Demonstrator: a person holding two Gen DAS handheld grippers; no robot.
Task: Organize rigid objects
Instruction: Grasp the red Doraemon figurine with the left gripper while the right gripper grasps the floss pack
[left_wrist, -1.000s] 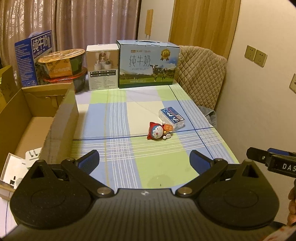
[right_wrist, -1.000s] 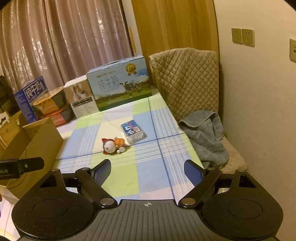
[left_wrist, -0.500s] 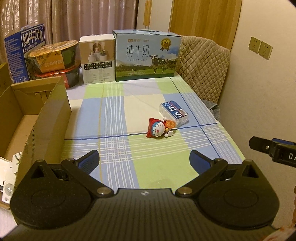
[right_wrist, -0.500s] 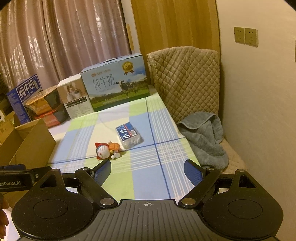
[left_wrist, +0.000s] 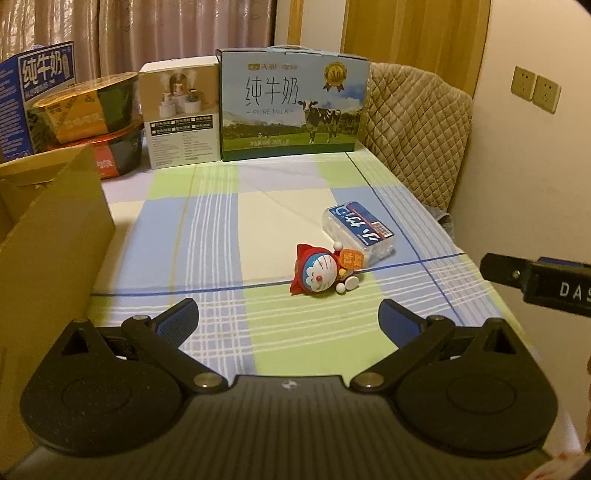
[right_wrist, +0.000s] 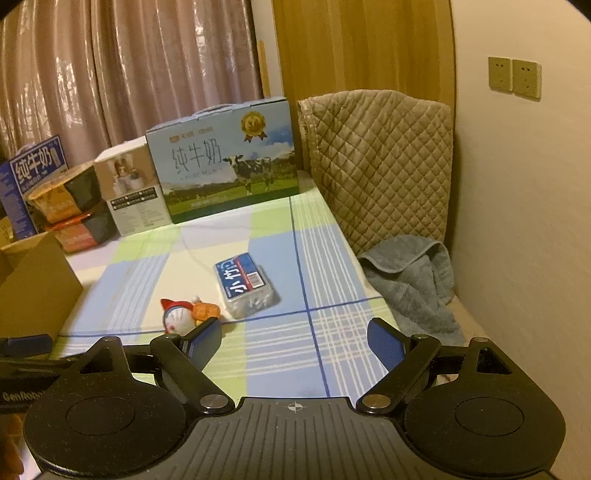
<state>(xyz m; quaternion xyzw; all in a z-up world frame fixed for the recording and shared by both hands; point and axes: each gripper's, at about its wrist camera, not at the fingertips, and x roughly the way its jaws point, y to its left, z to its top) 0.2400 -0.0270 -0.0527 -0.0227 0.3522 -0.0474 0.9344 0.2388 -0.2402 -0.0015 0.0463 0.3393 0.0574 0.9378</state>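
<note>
Your right gripper, jaws spread and empty, is nearer the clear plastic box with the blue label, which lies ahead and slightly left on the checked tablecloth, long axis running away from you; your left gripper is likewise spread and empty

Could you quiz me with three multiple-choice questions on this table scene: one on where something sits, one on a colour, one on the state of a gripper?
1. Where does the clear plastic box with the blue label lie?
A. inside the cardboard box
B. on the checked tablecloth, right behind the toy figure
C. on top of the milk carton

2. What colour is the toy figure's hood?
A. red
B. green
C. black

3. How does the left gripper stand?
A. shut on the toy
B. shut on nothing
C. open and empty

Answers:
1 B, it lies on the tablecloth, against the toy.
2 A, the hood around the white face is red.
3 C, its blue fingers are spread wide with only cloth between them.
</note>
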